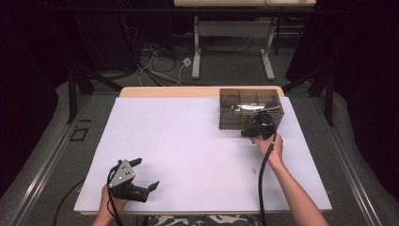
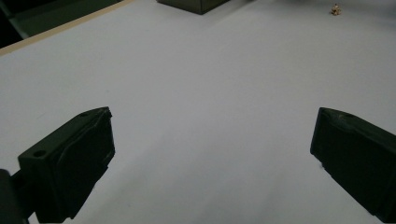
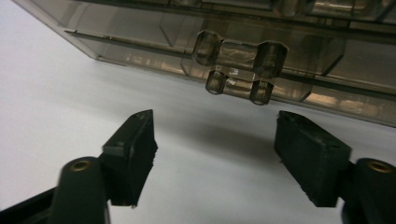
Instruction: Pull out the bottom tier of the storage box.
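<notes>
Smoky plastic box (image 1: 250, 109) sits at the far right of the white bench (image 1: 188, 150), its front latch (image 3: 238, 65) just ahead of my right claw (image 3: 215, 154). That claw's jaws stand partly apart with nothing between them. My left claw (image 2: 212, 154) rests near the bench's near left edge, jaws wide and empty. A tiny brass piece (image 2: 335, 9) lies well apart from it.

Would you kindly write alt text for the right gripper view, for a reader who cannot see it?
The right gripper points its two black jaws, standing apart with nothing between them, at the latch on the near wall of a smoky clear plastic box. The box rests on a white table surface, just beyond the jaw tips.
</notes>
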A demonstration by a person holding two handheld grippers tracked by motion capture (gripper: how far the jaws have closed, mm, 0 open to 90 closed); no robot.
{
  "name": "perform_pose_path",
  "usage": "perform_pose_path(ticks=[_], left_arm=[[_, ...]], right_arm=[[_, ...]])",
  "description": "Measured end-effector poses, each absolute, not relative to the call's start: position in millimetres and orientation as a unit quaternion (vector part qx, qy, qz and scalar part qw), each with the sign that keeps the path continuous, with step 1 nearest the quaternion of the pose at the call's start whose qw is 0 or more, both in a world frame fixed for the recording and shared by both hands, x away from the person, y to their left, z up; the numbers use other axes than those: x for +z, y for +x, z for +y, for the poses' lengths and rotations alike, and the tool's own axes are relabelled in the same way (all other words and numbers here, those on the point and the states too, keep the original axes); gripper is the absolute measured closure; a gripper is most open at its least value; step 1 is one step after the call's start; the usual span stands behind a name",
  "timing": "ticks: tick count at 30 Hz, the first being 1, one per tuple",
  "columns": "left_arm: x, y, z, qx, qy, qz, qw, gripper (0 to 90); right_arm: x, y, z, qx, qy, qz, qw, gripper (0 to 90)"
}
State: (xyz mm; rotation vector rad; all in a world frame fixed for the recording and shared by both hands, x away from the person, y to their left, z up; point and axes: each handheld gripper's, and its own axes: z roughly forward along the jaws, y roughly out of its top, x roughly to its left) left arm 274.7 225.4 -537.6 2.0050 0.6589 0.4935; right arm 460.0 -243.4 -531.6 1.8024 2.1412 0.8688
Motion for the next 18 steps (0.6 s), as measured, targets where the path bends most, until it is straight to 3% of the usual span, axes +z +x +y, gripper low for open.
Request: perform_pose_path(ticks=[8,18], left_arm=[[-537.6,274.6,225.5,0.201,0.818,0.269,0.468,0.0],[-538.1,274.5,224.7,0.2,0.817,0.269,0.469,0.0]], right_arm=[[-534.1,464.1,-240.1,0.279,0.639,0.707,0.115,42.3],[-537.5,466.8,-240.5,0.283,0.661,0.683,0.123,49.5]])
